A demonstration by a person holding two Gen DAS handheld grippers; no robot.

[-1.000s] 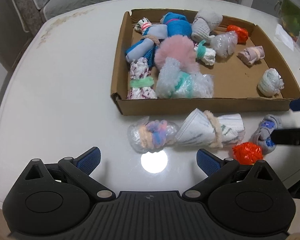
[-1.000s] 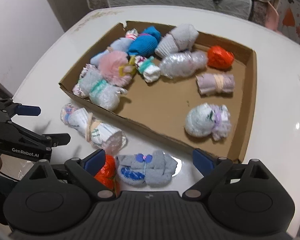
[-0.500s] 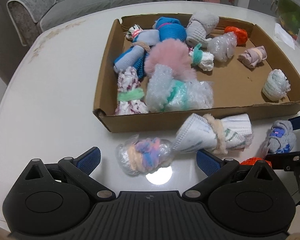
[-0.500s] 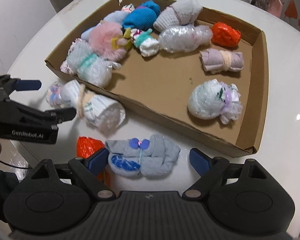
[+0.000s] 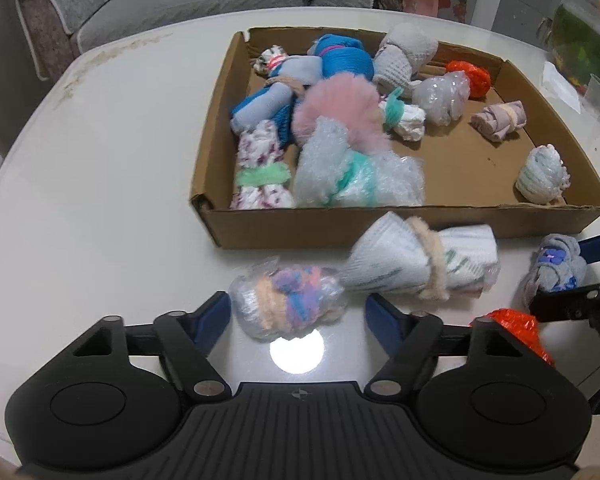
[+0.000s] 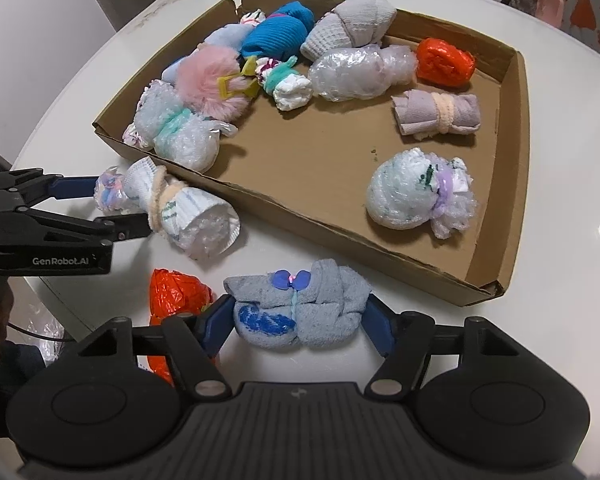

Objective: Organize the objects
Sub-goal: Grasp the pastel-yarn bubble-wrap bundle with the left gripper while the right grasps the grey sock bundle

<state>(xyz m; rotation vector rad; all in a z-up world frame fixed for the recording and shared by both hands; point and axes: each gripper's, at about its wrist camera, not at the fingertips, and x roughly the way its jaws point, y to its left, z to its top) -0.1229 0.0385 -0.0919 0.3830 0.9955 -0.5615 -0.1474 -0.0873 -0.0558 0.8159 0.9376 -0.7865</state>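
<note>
A shallow cardboard box (image 6: 516, 184) is seen on a white tabletop (image 5: 100, 184), already loaded with about a dozen bundled items: rolled socks, bubble-wrapped parcels, a pink fluffy ball (image 6: 210, 76) and an orange foil-wrapped piece (image 6: 444, 62). Most of the sorting is judged to be done, with the box's left half crowded and bare cardboard left toward its near right.

Four items are still pictured outside the box, on the tabletop just beside its near wall. A small plastic-wrapped bundle of pastel yarn (image 5: 288, 300) is framed between the fingers of the left gripper (image 5: 298, 312), which are spread wide on either side of it; no contact can be made out. A white paper-wrapped roll tied with a peach band (image 5: 420, 260) lies just beyond, touching the yarn bundle's end. A grey sock bundle with a purple bow (image 6: 300, 308) sits between the fingers of the right gripper (image 6: 298, 322), which are held open about as wide as the bundle; whether the pads are pressing on it cannot be told. A second orange foil-wrapped piece (image 6: 176, 292) is seen just beside the sock, near the tabletop's edge.

Both grasps are judged to be about to close, with four transfers into the box left to make.
</note>
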